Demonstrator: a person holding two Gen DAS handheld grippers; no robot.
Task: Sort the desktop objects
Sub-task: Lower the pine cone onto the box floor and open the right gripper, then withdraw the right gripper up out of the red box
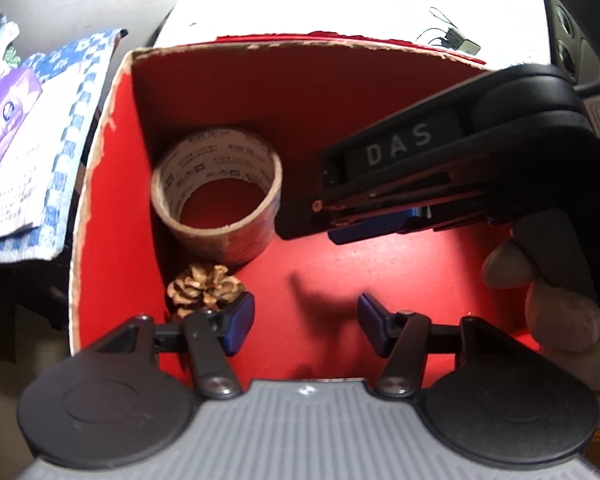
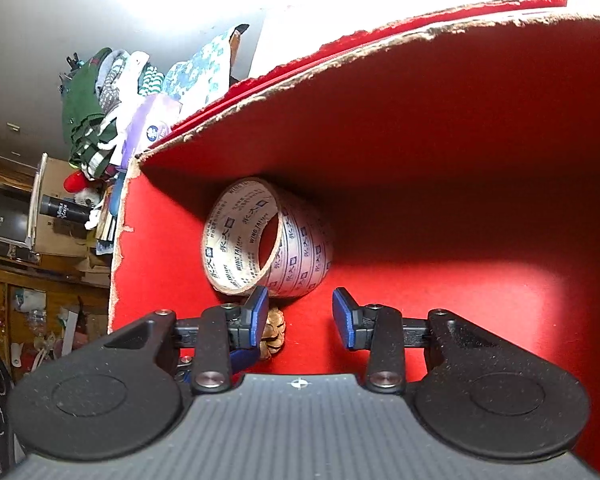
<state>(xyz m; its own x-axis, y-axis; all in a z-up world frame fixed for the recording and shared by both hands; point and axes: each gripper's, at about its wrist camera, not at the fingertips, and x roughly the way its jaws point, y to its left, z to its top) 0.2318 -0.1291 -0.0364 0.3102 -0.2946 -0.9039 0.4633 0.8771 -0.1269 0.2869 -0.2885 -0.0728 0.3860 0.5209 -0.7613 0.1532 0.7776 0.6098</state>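
Two empty, parted grippers, left [image 1: 306, 322] and right [image 2: 300, 318], above "WING TAI TAPE" roll [image 2: 268, 248].

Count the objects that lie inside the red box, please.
2: a brown cardboard tape roll in the far left corner of the red cardboard box, and a pale dried pine cone just before it.

My tongs find the box [image 1: 112, 128] floor bare toward its right wall; tape roll [image 1: 216, 196] and pinecone [image 1: 206, 286] crowd the left wall, seemingly touching.
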